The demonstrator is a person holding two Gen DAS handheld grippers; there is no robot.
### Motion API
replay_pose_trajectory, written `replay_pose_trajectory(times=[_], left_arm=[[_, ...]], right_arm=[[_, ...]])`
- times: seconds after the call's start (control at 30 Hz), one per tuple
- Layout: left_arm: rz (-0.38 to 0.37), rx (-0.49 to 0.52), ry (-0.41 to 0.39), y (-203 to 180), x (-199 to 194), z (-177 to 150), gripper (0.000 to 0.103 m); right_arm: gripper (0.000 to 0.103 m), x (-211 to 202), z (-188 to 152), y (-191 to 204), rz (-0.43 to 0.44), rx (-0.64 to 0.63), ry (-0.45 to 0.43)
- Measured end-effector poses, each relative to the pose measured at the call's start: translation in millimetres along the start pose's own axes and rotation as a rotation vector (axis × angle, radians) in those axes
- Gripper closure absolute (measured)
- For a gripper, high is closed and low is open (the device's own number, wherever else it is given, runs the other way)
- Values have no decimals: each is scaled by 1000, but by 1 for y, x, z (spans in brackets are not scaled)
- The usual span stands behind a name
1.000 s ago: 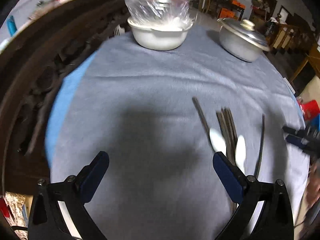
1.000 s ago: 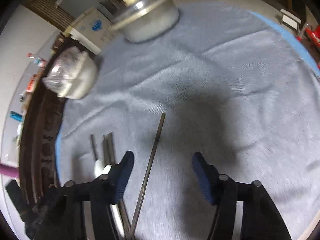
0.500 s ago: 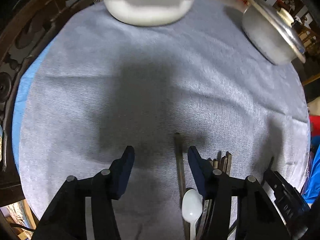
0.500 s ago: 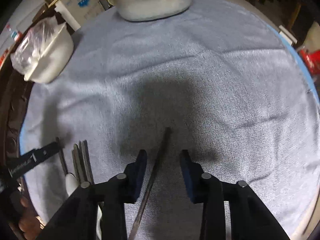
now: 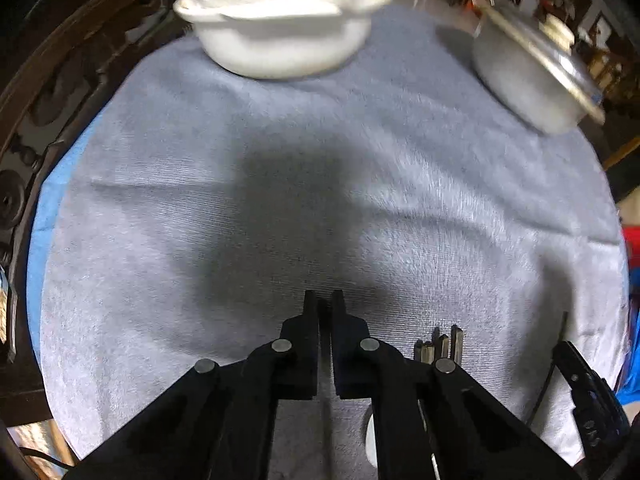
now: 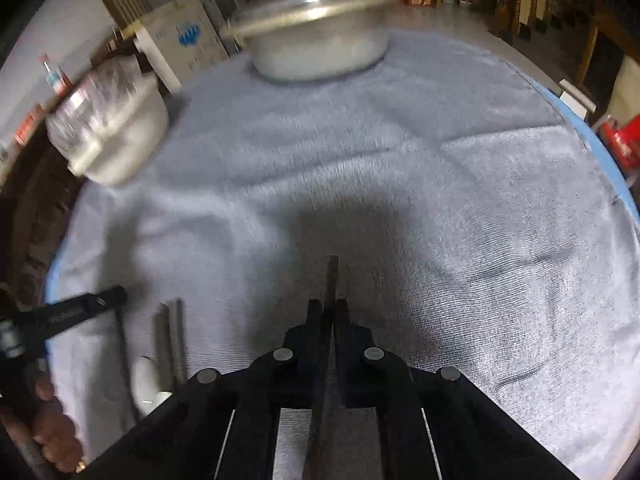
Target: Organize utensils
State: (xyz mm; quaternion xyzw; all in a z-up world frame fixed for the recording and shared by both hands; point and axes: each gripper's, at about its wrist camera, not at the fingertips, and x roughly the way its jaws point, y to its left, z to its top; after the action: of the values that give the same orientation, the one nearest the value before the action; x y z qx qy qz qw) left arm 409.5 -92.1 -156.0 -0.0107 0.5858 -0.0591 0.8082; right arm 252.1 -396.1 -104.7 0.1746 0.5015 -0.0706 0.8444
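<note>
While both low, R gripper (image 6: pixel 329 312) pinches chopstick (image 6: pixel 332 276); L gripper (image 5: pixel 324 304) prob. too.

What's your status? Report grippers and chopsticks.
Left gripper shut on outer chopstick. Right gripper shut on lone chopstick. Spare chopsticks on cloth, nothing blocking.

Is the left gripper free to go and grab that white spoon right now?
Probably not yet. The left gripper is shut on a chopstick, so it would likely need to set that down first. The white spoon lies close beside it on the grey cloth, uncovered.
</note>
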Motion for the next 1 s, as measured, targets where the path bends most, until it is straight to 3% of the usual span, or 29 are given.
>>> replay_pose_trajectory(times=[0.23, 0.4, 0.7, 1.0], left_arm=[[-56, 36, -225, 17, -102, -46, 98], [-116, 76, -433, 12, -180, -92, 98], [-123, 28, -740, 25, -256, -168, 98], [-160, -7, -918, 30, -320, -214, 98]], right_arm=[[97, -74, -6, -21, 150, 41, -223], [97, -138, -36, -23, 228, 29, -382], [97, -239, -109, -9, 190, -9, -703], [97, -304, -151, 23, 176, -118, -859]])
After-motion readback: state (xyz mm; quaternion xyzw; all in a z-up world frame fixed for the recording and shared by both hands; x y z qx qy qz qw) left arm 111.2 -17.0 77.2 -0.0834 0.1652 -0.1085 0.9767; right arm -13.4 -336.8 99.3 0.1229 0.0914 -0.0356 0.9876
